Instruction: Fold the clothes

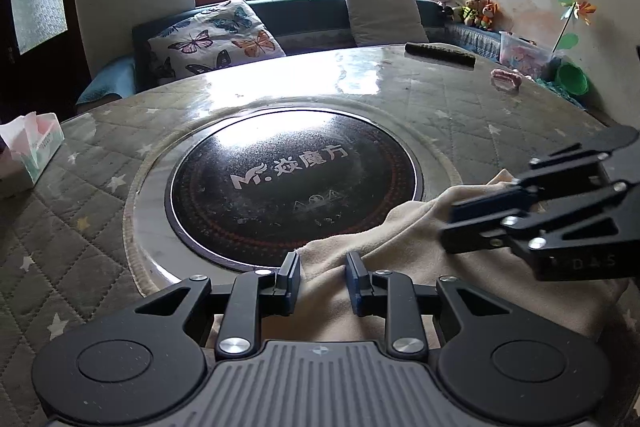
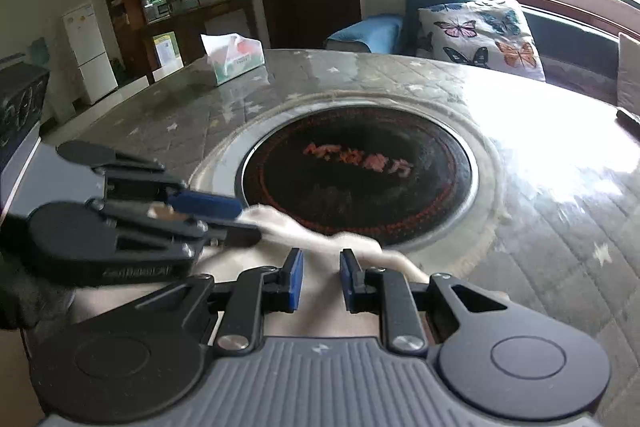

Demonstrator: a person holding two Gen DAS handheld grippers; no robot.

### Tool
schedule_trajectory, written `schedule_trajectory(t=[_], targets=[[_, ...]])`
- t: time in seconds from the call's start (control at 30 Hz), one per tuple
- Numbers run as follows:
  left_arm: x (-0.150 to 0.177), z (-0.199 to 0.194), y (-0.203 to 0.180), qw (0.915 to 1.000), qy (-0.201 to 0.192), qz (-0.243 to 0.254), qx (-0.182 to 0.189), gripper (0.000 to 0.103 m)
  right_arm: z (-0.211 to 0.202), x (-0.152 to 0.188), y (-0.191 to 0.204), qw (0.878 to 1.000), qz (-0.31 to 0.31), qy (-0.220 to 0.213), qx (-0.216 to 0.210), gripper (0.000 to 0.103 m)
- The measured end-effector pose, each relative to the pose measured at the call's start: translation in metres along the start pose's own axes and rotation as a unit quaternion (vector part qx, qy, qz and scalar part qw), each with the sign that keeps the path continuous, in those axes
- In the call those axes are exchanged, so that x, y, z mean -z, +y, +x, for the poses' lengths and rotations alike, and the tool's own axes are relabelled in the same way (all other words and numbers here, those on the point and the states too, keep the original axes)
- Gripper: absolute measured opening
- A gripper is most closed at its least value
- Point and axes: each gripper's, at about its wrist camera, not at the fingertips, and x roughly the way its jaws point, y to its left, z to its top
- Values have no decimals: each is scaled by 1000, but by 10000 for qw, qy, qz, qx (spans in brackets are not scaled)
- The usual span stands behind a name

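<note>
A beige garment point(image 1: 404, 247) lies bunched at the near edge of the round table point(image 1: 280, 83), partly over the black glass disc point(image 1: 296, 183) in its middle. My left gripper point(image 1: 322, 281) is open, its blue pads either side of a fold of the cloth. My right gripper point(image 1: 452, 223) reaches in from the right over the garment; its jaws look open with a narrow gap. In the right wrist view the right gripper point(image 2: 320, 279) is open over the beige cloth point(image 2: 320, 239), and the left gripper point(image 2: 236, 217) comes in from the left with cloth at its tips.
A tissue box point(image 1: 32, 147) stands at the table's left edge. A dark remote point(image 1: 440, 55) and a pink item point(image 1: 506, 79) lie at the far right. A sofa with a butterfly cushion point(image 1: 216, 39) is behind the table. A toy bin point(image 1: 524, 55) is at the right.
</note>
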Motion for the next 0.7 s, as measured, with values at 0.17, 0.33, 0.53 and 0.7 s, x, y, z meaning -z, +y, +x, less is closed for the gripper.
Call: schedule_trajectory(t=[0.17,0.33,0.53,0.7], targets=[[1,1,-3,9999,-9,71,-80,28,-15,18,-22,9992,256,-18,291,19],[1,1,-3,9999,-20,58,-108,29,-25,27,-39,9979,457,-105,451,18],[2,-27,-10,9996,-268,93,-85,30,-38,26,-38,9981,398,-243,409,19],[15,-58,-33,9980,-445,410,173,30,-55,30,-13,9997,-145,-157,124,19]])
